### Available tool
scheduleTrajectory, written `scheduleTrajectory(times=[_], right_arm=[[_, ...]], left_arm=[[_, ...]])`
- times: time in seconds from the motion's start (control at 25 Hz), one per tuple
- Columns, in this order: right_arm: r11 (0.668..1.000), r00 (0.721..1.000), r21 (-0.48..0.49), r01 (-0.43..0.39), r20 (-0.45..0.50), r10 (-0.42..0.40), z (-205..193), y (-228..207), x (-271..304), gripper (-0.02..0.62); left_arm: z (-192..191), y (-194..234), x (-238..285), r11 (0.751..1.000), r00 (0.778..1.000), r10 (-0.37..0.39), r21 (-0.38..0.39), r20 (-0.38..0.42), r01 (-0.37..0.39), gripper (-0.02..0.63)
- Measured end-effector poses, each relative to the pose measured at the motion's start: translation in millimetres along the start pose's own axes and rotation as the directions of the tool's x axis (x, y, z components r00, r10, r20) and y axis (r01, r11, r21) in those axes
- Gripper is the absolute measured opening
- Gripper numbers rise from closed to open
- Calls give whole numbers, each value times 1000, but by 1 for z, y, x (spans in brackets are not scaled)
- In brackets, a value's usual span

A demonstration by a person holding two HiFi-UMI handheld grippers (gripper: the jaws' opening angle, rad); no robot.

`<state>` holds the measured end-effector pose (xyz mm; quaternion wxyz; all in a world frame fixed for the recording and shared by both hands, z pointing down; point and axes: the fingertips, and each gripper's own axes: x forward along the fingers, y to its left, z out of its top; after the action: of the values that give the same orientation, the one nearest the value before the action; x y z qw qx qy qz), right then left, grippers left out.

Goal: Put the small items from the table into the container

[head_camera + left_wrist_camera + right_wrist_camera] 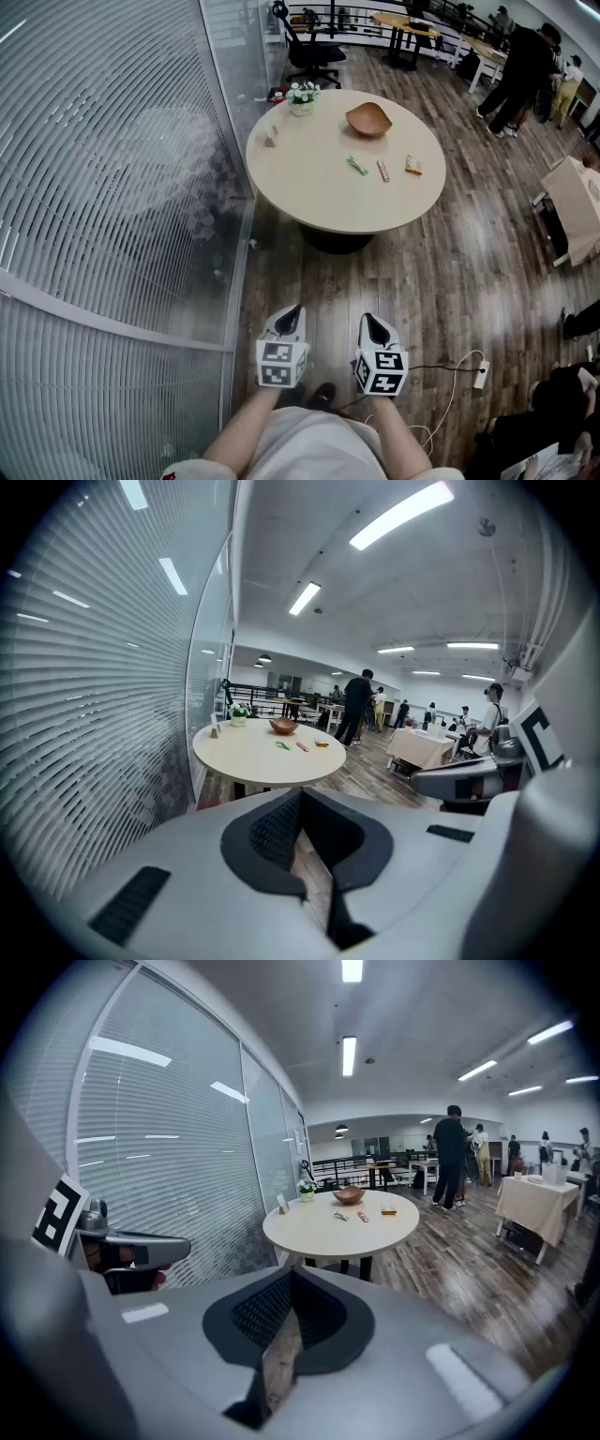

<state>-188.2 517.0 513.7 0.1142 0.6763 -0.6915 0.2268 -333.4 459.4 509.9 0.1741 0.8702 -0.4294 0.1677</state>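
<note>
A round beige table point(319, 187) stands some way ahead of me. On it lie a green item point(357, 166), a red-brown bar point(382, 170) and a yellow packet point(412, 165), with a wooden bowl point(368, 119) behind them. My left gripper point(292, 309) and right gripper point(367, 319) hang side by side over the wood floor close to my body, well short of the table. Both are shut and hold nothing. The left gripper view shows the table point(253, 759) and bowl point(283, 727) beyond the left gripper point(302, 794). The right gripper view shows the same table point(328, 1230) beyond the right gripper point(291, 1274).
A curved glass wall with blinds point(112, 187) runs along my left. A small flower pot point(302, 97) and a card stand point(270, 137) sit at the table's far left. An office chair point(314, 52) stands behind it, people point(516, 70) at the back right, a power strip point(481, 373) on the floor.
</note>
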Motion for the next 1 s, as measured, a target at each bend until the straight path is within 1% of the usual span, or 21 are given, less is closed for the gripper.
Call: scheduleTrajectory(times=[0.32,0.44,0.56,0.76,1.0], right_arm=[[1000,1000,-11,-17,2,17,-1,3,1,0],[999,999,-18,-31,15,31,1,3,1,2],[998,998,-2,-57,36,57,6,2,0,2],[998,996,2,-66,51,66,12,-15,1,2],[998,998,3,-65,23,65,18,-41,20,2]], left_arm=[[-2,-6,1,1000,1000,-5,2,-6,5,6],[-3,-9,3,1000,1000,-9,2,-12,9,6],[-3,-12,3,1000,1000,-9,-3,-12,9,6],[-2,-22,14,1000,1000,-21,-21,-4,21,6],[6,-32,50,999,999,-40,-10,-19,40,6]])
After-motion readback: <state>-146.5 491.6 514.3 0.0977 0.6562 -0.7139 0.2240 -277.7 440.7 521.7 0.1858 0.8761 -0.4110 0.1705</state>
